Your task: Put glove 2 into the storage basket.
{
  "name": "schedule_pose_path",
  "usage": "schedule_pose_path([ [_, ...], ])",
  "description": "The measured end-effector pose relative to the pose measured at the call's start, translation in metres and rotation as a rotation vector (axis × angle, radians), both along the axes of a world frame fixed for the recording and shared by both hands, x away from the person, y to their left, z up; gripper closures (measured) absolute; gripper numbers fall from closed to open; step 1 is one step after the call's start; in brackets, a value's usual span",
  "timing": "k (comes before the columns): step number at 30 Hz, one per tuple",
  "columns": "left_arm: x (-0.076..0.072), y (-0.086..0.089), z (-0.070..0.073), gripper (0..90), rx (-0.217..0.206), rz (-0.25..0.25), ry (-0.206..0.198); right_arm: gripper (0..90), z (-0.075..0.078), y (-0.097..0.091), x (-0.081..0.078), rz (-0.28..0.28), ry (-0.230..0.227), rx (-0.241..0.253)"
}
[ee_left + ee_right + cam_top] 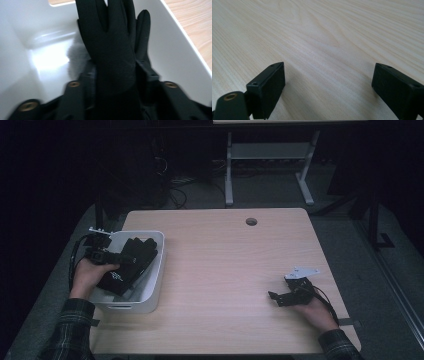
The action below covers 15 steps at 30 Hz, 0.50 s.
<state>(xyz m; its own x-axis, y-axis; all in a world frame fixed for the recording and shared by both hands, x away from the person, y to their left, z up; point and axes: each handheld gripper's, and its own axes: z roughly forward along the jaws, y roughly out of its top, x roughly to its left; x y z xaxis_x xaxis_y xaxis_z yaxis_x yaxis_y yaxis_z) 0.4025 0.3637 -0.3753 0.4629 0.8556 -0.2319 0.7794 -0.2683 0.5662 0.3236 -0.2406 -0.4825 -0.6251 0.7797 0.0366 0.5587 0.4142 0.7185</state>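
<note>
Table [225,270] of pale wood, with a round hole [251,221] near its far edge. White bin [152,285] at the left edge. Black gloves [131,262] heaped inside the bin, 1 with a pale mark on it. Seen from the left gripper view, 1 black glove [110,47] stretched along the bin's white floor, fingers pointing away, a tuft of grey fur [77,58] at its side. Left gripper [116,257] reached down into the bin over the gloves; jaws partly apart on either side of the glove's cuff, cannot tell whether pressing on it. Right gripper [274,297] rested low on the bare table near the right edge, well apart from the bin; jaws spread wide, nothing but wood grain between them.
</note>
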Motion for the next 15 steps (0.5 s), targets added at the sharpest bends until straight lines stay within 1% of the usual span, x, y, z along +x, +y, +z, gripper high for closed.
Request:
schedule_pose_path([
  [1,0.0000,-0.0010,-0.0003,39.5,0.003,-0.003,-0.003,11.3,0.0000,0.0000,0.0000,0.000,0.000,0.000],
  [2,-0.0001,-0.0022,-0.0005,33.3,0.016,-0.008,-0.008,11.3,0.0000,0.0000,0.0000,0.000,0.000,0.000],
  [4,-0.0001,-0.0037,-0.0014,26.3,0.042,-0.012,-0.019,11.3,0.0000,0.0000,0.0000,0.000,0.000,0.000],
  [7,-0.0001,-0.0037,-0.0017,17.4,0.055,-0.010,-0.031,11.3,0.0000,0.0000,0.0000,0.000,0.000,-0.001],
  [10,-0.0007,-0.0025,0.0002,13.4,0.056,-0.004,-0.057,11.3,-0.0001,0.0000,0.0000,0.000,-0.001,0.000],
  [15,-0.0014,0.0003,0.0070,12.8,0.063,0.008,-0.095,11.3,0.0000,0.0000,0.0000,0.000,0.000,-0.001],
])
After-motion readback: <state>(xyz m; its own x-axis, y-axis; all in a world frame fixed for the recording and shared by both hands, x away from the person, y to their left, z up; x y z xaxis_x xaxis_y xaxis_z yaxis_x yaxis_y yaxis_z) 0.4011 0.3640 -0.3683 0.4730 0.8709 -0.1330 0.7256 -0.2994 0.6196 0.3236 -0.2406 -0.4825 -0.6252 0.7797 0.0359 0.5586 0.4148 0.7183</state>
